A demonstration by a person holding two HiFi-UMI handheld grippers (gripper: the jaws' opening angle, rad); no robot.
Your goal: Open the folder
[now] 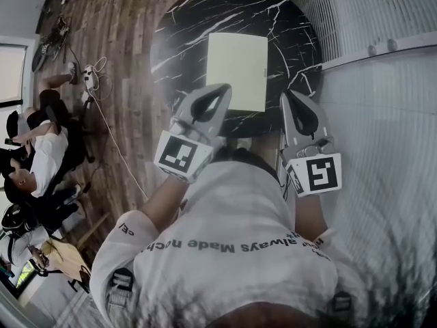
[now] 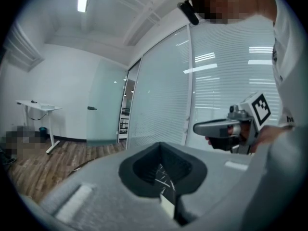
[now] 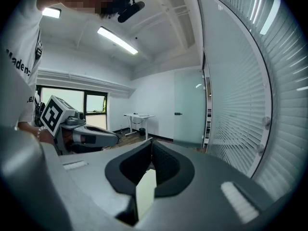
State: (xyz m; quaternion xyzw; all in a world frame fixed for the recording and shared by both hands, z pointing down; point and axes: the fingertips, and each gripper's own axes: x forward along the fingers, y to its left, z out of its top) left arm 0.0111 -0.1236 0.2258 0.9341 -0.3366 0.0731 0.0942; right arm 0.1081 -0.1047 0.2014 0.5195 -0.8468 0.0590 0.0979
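A pale yellow-green folder (image 1: pixel 237 70) lies closed and flat on a round black marble table (image 1: pixel 184 39). My left gripper (image 1: pixel 222 91) hangs over the table's near edge, its tip at the folder's near left corner, jaws together with nothing in them. My right gripper (image 1: pixel 290 98) hangs just right of the folder's near right corner, also shut and empty. In the left gripper view the jaws (image 2: pixel 161 146) meet at the tip, with the right gripper (image 2: pixel 211 128) beside them. In the right gripper view the jaws (image 3: pixel 151 141) meet, and a strip of the folder (image 3: pixel 146 191) shows below them.
A glass wall with blinds (image 1: pixel 369 19) runs close along the table's right side. People (image 1: pixel 41 149) sit on the wooden floor at the left, near a power strip with cables (image 1: pixel 89 77). A white desk (image 2: pixel 38 107) stands far off across the room.
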